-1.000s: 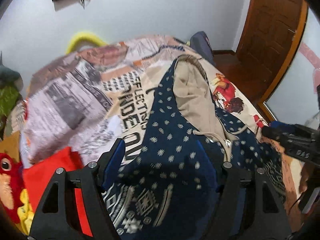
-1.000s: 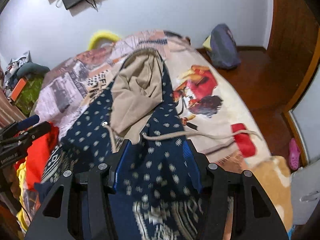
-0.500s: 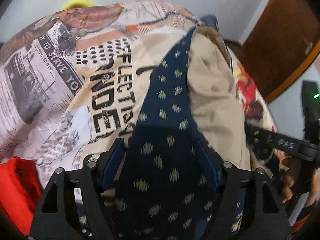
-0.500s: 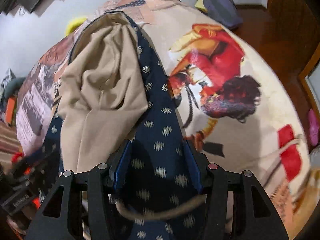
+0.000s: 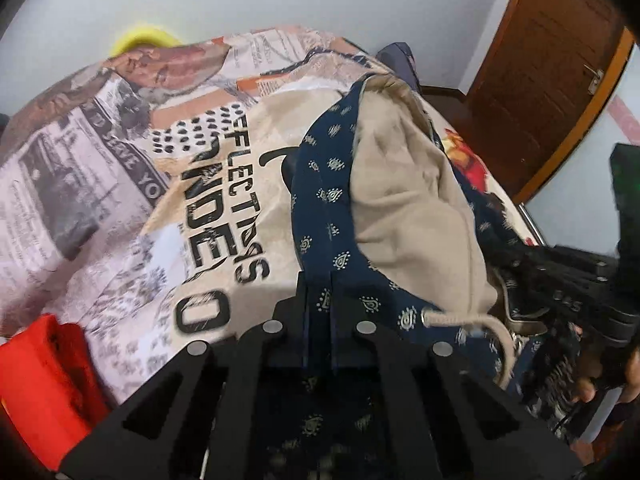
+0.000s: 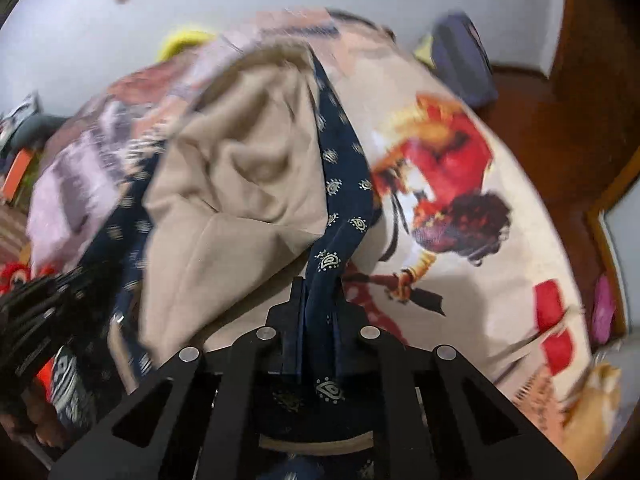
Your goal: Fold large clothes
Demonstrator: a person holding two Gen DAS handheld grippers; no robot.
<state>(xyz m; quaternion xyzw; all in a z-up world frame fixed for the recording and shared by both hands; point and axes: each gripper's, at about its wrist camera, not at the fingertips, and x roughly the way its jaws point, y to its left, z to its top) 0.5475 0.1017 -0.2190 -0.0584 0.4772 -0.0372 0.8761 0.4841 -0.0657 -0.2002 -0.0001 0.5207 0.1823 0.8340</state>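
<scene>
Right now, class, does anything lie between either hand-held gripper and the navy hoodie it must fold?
No. The left hand-held gripper and the right hand-held gripper are each already shut on the navy hoodie, so nothing lies between. Its beige-lined hood rests on the printed bedspread.

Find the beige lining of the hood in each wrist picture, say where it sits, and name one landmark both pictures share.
Left wrist view: the beige lining lies right of centre, above the left claw, which is shut on the navy hoodie.
Right wrist view: the lining fills the centre-left, up and left of the right claw.
Shared landmark: the yellow thing by the far wall.
</scene>
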